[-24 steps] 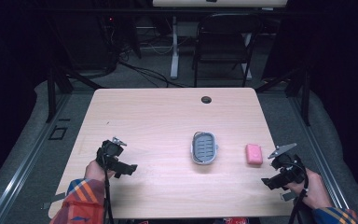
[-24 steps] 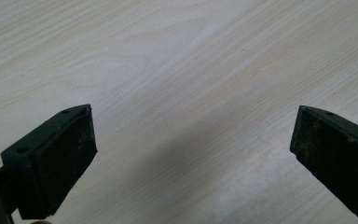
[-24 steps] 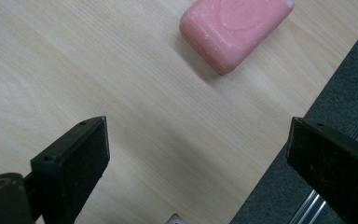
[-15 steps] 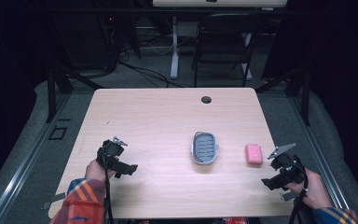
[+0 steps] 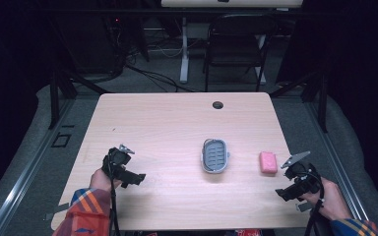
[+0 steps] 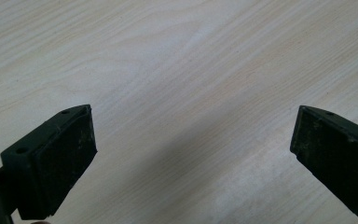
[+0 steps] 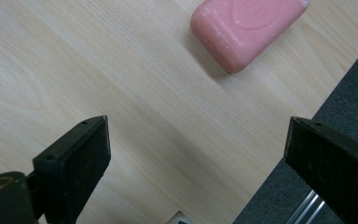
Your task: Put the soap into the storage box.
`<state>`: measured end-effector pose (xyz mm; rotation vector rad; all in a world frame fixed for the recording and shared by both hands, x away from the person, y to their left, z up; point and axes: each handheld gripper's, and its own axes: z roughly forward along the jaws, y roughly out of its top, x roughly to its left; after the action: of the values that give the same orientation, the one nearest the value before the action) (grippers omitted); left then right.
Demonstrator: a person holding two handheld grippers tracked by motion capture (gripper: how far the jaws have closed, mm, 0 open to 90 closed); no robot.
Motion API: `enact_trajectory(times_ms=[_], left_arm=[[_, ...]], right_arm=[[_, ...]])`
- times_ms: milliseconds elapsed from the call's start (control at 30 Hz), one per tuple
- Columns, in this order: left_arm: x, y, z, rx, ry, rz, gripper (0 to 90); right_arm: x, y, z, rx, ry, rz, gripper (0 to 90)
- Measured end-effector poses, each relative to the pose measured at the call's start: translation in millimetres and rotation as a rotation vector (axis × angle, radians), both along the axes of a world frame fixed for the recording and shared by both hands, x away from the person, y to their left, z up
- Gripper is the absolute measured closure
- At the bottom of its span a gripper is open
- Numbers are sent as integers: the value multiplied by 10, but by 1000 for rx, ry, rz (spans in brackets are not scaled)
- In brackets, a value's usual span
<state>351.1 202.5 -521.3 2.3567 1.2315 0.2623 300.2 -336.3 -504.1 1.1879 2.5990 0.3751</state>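
In the high view the pink soap bar (image 5: 268,162) lies flat on the table (image 5: 167,128), right of centre in the frame, just beside the grey soap dish (image 5: 214,156) but not touching it. The right tongs (image 5: 289,189) sit at the lower right of the frame, near the table's right edge and a little below the soap, with jaws spread wide and nothing between them. In the right gripper view the soap bar (image 7: 244,29) shows at the top of the frame, above the gap between the jaws (the dark floor shows past the table edge at lower right). The left tongs (image 5: 130,176) hang at the lower left over bare wood, also wide and empty.
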Motion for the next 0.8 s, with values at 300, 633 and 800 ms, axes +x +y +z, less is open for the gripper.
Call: enact_trajectory(times_ms=[300,633,800], left_arm=[[5,-7,-4,0,3,-4,2],[7,-4,-10,-2,6,-2,2],[5,-3,-10,-3,10,-1,2]], right_arm=[[19,11,0,-24,6,40,66],[33,65,58,-74,0,93,52],[82,73,82,-85,0,107,52]])
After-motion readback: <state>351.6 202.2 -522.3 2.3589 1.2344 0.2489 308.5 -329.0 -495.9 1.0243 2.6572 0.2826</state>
